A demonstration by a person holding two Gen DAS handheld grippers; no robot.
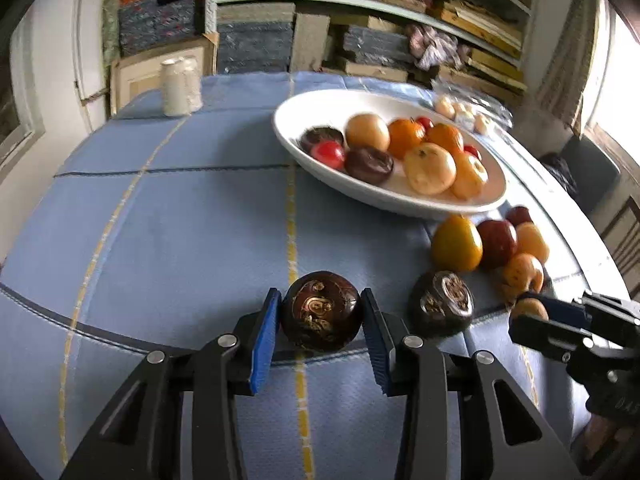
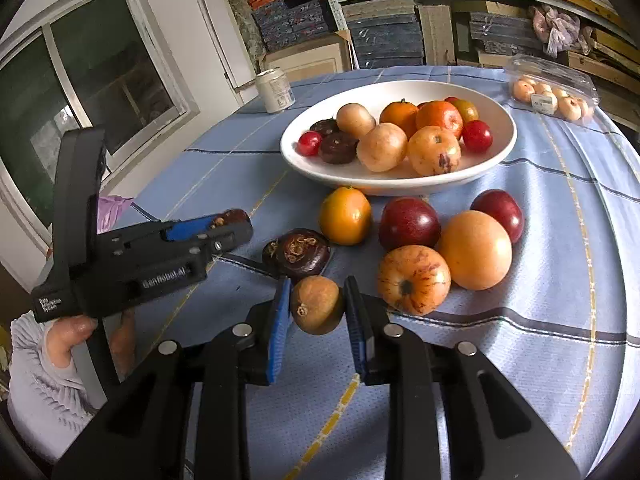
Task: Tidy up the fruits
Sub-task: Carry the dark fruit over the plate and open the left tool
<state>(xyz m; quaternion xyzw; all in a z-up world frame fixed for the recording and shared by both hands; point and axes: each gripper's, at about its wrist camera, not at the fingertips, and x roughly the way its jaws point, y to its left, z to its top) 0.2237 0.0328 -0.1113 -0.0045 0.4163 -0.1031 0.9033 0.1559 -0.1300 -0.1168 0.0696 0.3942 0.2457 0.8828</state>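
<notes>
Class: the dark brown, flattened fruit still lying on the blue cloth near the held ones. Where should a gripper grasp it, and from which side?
Grip the dark brown flattened fruit across its rounded sides, coming from above: it lies flat, dried crown up, open cloth on its left.

Black tongs (image 1: pixel 321 334) — blue pads (image 1: pixel 263 340), silver screws (image 1: pixel 228 340).

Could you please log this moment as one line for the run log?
left gripper: shut on dark brown fruit | right gripper: shut on tan fruit | white bowl: partly filled | loose fruit remaining
</notes>
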